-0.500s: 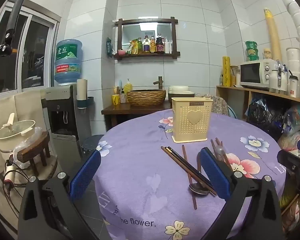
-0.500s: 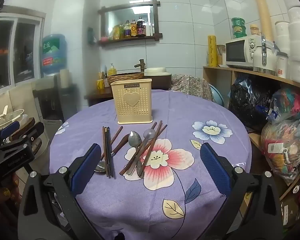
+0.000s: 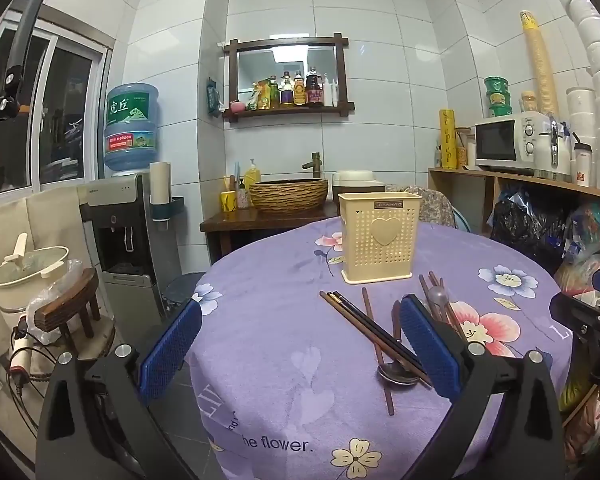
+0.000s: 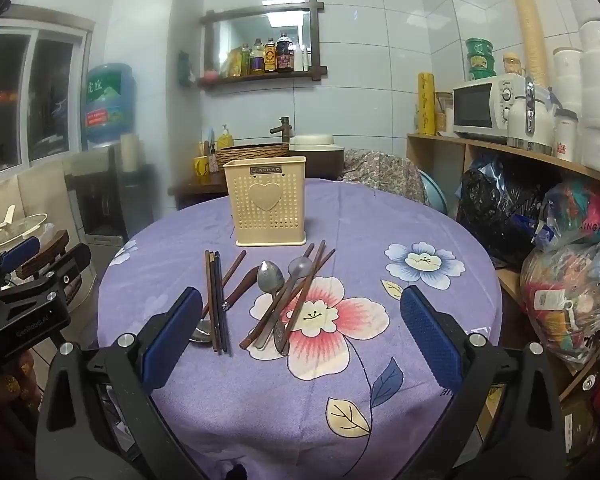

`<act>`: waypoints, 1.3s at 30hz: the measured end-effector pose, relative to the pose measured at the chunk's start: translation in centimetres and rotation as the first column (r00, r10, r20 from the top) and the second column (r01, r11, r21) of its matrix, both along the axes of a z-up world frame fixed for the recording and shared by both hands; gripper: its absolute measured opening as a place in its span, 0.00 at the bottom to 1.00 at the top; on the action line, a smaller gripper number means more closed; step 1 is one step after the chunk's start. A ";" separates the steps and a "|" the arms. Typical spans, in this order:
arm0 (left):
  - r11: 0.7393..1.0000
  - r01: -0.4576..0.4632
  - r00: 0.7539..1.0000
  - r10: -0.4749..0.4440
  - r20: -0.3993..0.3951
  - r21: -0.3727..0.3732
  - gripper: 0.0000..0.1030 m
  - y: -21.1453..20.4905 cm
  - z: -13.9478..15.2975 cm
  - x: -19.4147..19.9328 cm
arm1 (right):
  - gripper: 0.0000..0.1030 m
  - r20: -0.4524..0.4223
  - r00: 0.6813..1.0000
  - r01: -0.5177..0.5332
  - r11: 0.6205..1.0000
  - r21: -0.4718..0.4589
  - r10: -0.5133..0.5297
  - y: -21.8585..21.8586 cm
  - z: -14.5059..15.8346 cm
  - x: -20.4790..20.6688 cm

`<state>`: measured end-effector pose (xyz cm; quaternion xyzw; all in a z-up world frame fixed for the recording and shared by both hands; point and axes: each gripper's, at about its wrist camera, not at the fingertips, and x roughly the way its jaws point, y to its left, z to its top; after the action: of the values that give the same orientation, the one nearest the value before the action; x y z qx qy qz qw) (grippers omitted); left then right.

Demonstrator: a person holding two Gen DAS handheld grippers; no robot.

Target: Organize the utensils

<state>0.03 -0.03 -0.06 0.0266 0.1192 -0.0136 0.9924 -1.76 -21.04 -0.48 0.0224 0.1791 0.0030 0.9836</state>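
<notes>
While both of my tools hover above the near edge of the surface (image 4: 260, 400), each stands with jaws spread wide and nothing between them. My left tool (image 3: 300, 344) sits at 8 o'clock of the utensils; my right tool (image 4: 300, 332) faces them directly. The cream holder (image 4: 266, 200) stands upright at 12 o'clock. Dark chopsticks (image 4: 217, 300) lie at 10 o'clock, crossing a spoon (image 4: 202, 330). Two more spoons (image 4: 269, 276) and brown chopsticks (image 4: 308, 280) lie heaped at centre on the flower print.
</notes>
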 end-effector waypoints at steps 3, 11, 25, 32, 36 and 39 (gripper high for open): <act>1.000 -0.002 1.000 0.002 0.001 0.002 0.95 -0.1 -0.1 0.0 | 0.95 -0.001 1.000 0.000 1.000 0.001 0.000 -0.1 0.1 0.0; 1.000 0.000 1.000 0.000 0.000 0.002 0.95 -0.1 0.0 -0.1 | 0.95 -0.006 1.000 -0.001 1.000 0.002 0.001 -0.2 0.0 0.2; 1.000 0.001 1.000 -0.001 -0.016 -0.002 0.95 0.1 -0.2 0.1 | 0.95 -0.007 1.000 0.000 1.000 -0.001 0.000 -0.1 0.2 0.2; 1.000 0.002 1.000 -0.002 -0.021 0.001 0.95 0.2 -0.3 0.1 | 0.95 -0.003 1.000 0.002 1.000 -0.004 -0.002 0.0 0.1 0.2; 1.000 0.004 1.000 -0.004 -0.023 0.000 0.95 0.2 -0.3 0.2 | 0.95 -0.004 1.000 0.002 1.000 -0.005 -0.002 0.0 0.1 0.2; 1.000 0.004 1.000 -0.004 -0.024 -0.001 0.95 0.3 -0.3 0.1 | 0.95 -0.003 1.000 0.002 1.000 -0.004 -0.002 0.0 0.1 0.2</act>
<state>0.17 0.25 -0.39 0.0263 0.1309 -0.0158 0.9909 -1.56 -21.03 -0.38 0.0206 0.1807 0.0018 0.9833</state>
